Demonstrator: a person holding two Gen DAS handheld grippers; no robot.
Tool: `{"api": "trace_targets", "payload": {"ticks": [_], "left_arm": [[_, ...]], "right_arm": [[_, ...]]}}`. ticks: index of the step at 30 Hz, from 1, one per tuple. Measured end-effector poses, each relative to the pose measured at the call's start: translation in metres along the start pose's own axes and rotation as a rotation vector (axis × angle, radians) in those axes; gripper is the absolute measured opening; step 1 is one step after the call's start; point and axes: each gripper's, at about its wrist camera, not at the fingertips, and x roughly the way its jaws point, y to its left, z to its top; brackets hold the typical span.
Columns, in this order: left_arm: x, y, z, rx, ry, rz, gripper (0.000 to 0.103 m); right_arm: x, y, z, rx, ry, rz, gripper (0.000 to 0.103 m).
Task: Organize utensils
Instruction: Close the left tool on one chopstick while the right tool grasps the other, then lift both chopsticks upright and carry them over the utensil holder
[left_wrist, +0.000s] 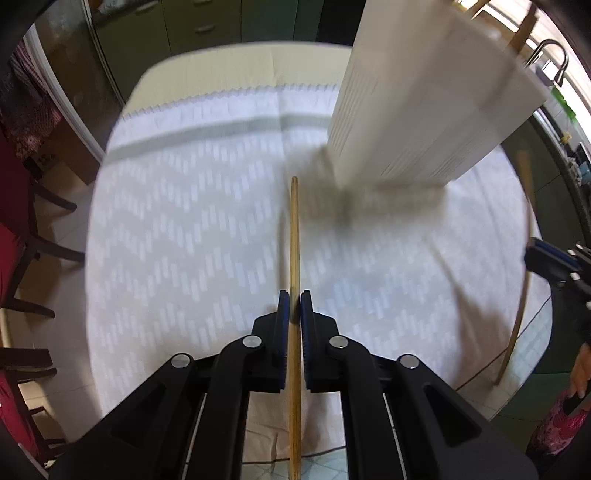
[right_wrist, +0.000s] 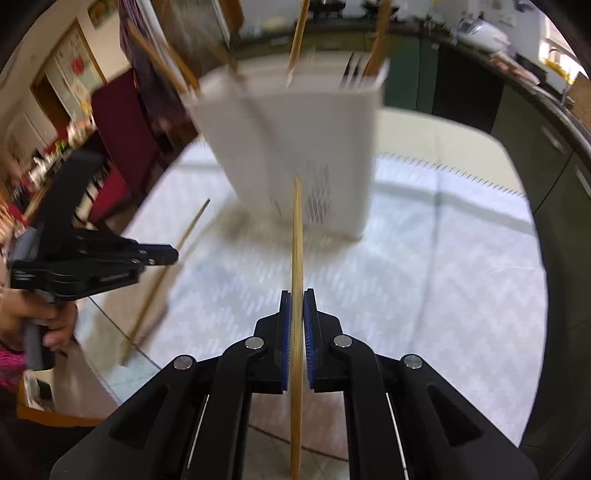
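My left gripper (left_wrist: 294, 299) is shut on a wooden chopstick (left_wrist: 294, 229), which points forward over the white patterned tablecloth (left_wrist: 184, 221). My right gripper (right_wrist: 297, 299) is shut on a second wooden chopstick (right_wrist: 297, 236), aimed at the tall white slotted utensil holder (right_wrist: 295, 147). Several wooden utensils (right_wrist: 299, 33) stick out of the holder's top. In the left wrist view the holder (left_wrist: 424, 110) stands at the upper right, and the right gripper (left_wrist: 533, 256) shows at the far right edge with its chopstick (left_wrist: 517, 325). In the right wrist view the left gripper (right_wrist: 171, 254) is at the left with its chopstick (right_wrist: 155, 299).
The round table's edge (left_wrist: 110, 122) curves along the left, with dark chairs with red cushions (left_wrist: 22, 229) beyond it. Green cabinets (right_wrist: 461, 96) line the far wall. A person's hand (right_wrist: 55, 325) grips the left tool's handle.
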Motion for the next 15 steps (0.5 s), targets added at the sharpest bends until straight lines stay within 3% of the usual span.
{"api": "trace_targets", "payload": {"ticks": [7,15], "left_arm": [[-0.058,-0.009,-0.005,0.023,-0.135,-0.021,0.006],[-0.109,-0.019,-0.020,0.056,-0.265,-0.044,0.006]], "right_arm": [[-0.062,-0.015,-0.013,0.024,-0.103,0.028,0.008],[-0.094,-0.012,-0.020,0.014,-0.166,0.041,0.008]]}}
